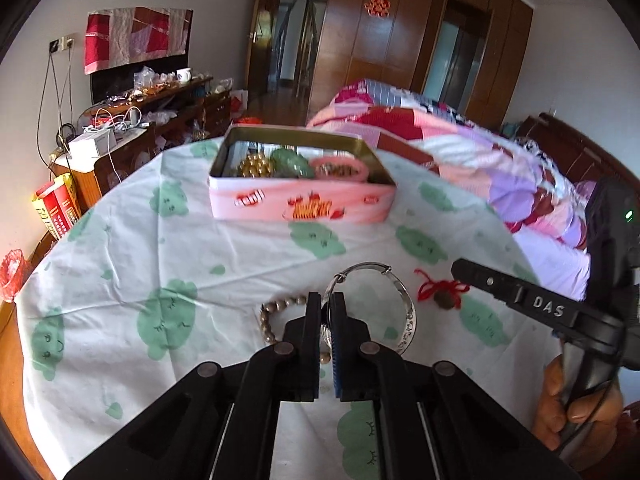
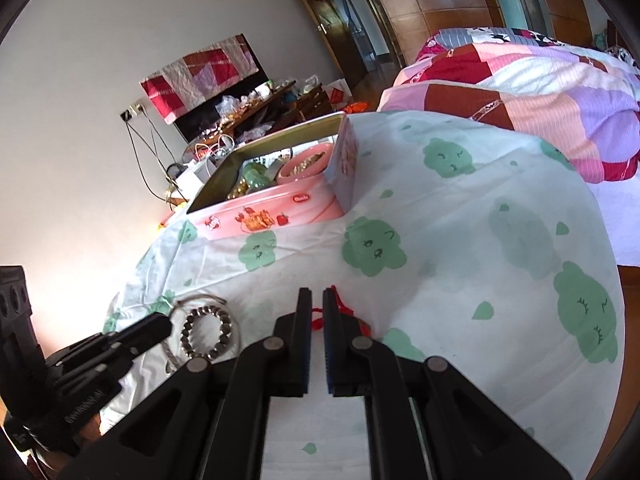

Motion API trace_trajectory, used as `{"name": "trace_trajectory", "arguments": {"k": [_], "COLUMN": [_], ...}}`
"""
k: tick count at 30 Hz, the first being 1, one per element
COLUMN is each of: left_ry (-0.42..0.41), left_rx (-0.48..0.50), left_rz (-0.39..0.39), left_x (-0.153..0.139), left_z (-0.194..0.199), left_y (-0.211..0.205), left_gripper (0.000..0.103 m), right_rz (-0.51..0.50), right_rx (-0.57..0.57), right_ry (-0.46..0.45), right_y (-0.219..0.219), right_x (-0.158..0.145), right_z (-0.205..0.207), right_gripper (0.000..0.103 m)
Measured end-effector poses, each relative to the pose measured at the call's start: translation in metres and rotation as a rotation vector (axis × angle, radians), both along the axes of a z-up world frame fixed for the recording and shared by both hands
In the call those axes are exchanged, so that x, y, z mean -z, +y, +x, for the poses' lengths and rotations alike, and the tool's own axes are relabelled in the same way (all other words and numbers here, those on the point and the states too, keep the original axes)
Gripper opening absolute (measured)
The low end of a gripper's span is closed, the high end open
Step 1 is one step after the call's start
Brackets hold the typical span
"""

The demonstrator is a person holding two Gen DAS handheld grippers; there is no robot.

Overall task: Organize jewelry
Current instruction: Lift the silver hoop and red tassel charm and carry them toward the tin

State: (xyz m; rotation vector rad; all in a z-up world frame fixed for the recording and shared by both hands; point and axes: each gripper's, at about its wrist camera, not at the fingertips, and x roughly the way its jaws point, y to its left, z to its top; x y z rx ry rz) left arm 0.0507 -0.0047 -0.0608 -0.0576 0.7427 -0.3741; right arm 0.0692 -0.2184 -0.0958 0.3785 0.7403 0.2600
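A pink tin box stands open at the far side of the table and holds a gold bead bracelet, a green bangle and a pink bangle. My left gripper is shut on the near rim of a silver bangle. A brown bead bracelet lies just left of it. My right gripper is shut on a red string charm, which also shows in the left wrist view. The tin and the bead bracelet show in the right wrist view.
The round table wears a white cloth with green cloud prints. A bed with a pink and purple quilt lies to the right. A cluttered wooden cabinet stands at the back left.
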Motion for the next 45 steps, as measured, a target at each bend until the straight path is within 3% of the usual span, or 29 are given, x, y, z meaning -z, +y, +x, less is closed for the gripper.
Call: {"name": "trace_trajectory", "arguments": {"k": [4,12,13,16,18,21,24,26,27,32,40,45], "left_ry": [-0.027,-0.039,-0.040,-0.036,-0.035,-0.030,-0.031,-0.029,-0.027,-0.027,-0.065,-0.085], "left_rx": [-0.022,-0.057,-0.061,-0.073,-0.078,-0.084,-0.089,-0.091,-0.091,-0.098,-0.111,-0.108], "left_rz": [-0.033,-0.076,-0.076,-0.088,-0.091,-0.098,-0.101,-0.106,-0.109,-0.119,-0.154,-0.163], "left_x": [-0.011,-0.016,-0.016,-0.015,-0.015,-0.014,-0.013,-0.012,-0.012,-0.011,-0.023,-0.031], "left_z": [-0.001,0.002,0.002,0.004,0.004,0.004,0.004,0.006,0.006,0.009,0.022,0.030], "left_y": [0.011,0.024,0.025,0.031,0.033,0.035,0.037,0.038,0.038,0.041,0.046,0.048], "left_gripper": [0.003,0.003,0.003,0.003,0.003,0.003,0.003,0.003,0.003,0.003,0.003,0.003], "right_rz": [0.035,-0.059,-0.068,-0.100,-0.124,-0.209,-0.247,-0.316,-0.346,-0.305,-0.176,-0.154], "right_rx": [0.029,-0.017,-0.021,-0.016,-0.024,-0.052,-0.071,-0.056,-0.054,-0.053,-0.061,-0.067], "right_ry": [0.010,0.081,0.088,0.092,0.083,0.108,0.151,0.145,0.145,0.145,-0.044,-0.115], "right_y": [-0.010,-0.004,-0.004,-0.003,0.001,0.013,0.018,0.021,0.022,0.015,0.012,0.017], "right_x": [0.000,0.001,0.002,0.005,0.005,0.007,0.014,0.015,0.015,0.012,-0.045,-0.071], "right_z": [0.001,0.007,0.008,0.008,0.009,0.015,0.019,0.019,0.019,0.020,0.021,0.033], "right_gripper": [0.010,0.014,0.022,0.060,0.062,0.055,0.038,0.018,0.013,0.008,0.008,0.008]}}
